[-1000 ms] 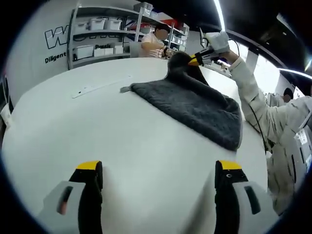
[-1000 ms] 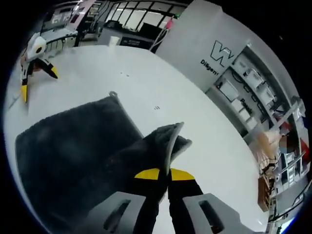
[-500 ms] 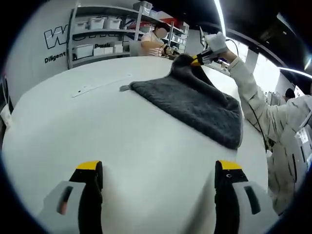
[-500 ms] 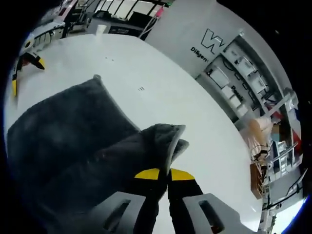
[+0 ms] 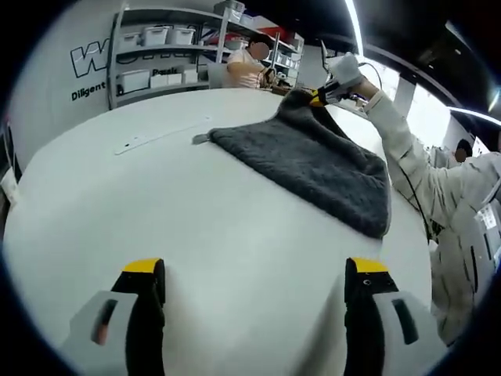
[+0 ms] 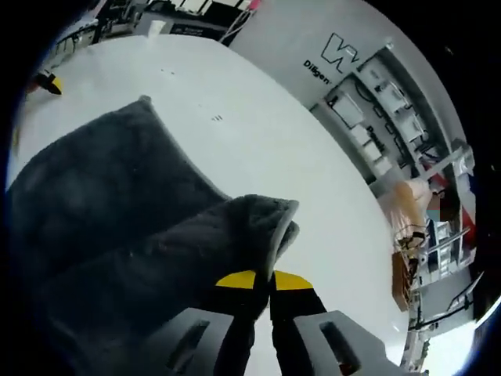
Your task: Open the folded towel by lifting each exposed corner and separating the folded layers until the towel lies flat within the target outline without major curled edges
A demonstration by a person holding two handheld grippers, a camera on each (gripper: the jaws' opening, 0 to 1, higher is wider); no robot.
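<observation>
White round tabletop spreads under me; my right gripper pinches a corner of the dark grey fluffy towel, lifted off it. My left gripper hangs wide, well apart.

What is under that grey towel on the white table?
Under the lifted corner of the towel, pinched by the right gripper, lies another layer of the same towel. The white table shows all around it. Whatever lies beneath the bottom layer is covered and cannot be seen.
</observation>
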